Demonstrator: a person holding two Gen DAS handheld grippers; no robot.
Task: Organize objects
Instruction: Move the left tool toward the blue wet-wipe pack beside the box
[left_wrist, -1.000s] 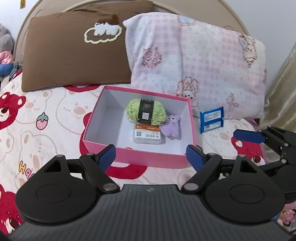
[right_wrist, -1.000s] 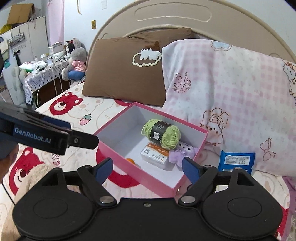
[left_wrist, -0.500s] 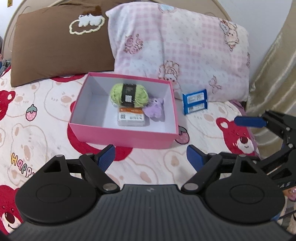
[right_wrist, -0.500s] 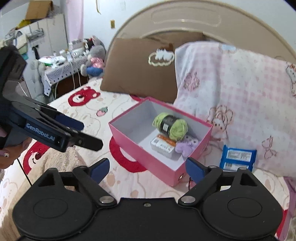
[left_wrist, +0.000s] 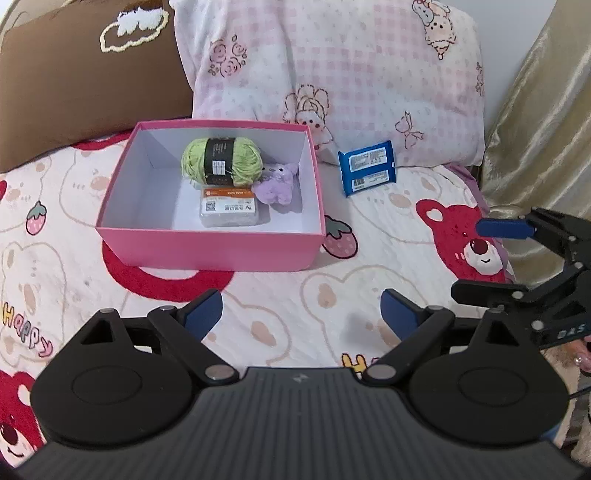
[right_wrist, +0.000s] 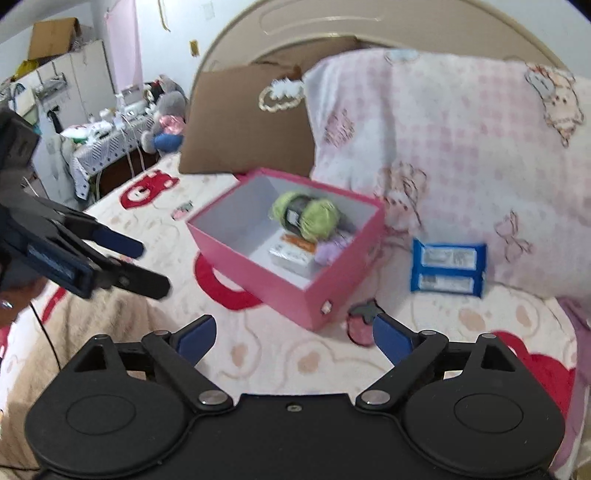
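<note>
Packet (left_wrist: 368, 167) lies right of box (left_wrist: 207, 251) (yarn (left_wrist: 221, 161) inside).

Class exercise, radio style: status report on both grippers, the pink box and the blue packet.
Left gripper and right gripper open, empty, jaws just widened. Blue packet outside pink box, against the pillow. Nothing in the way.

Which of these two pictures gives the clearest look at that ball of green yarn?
The left wrist view: the green yarn is sharp there, its black label band readable, lying in the pink box. The right wrist view shows it too, but blurred and smaller, from the side.
</note>
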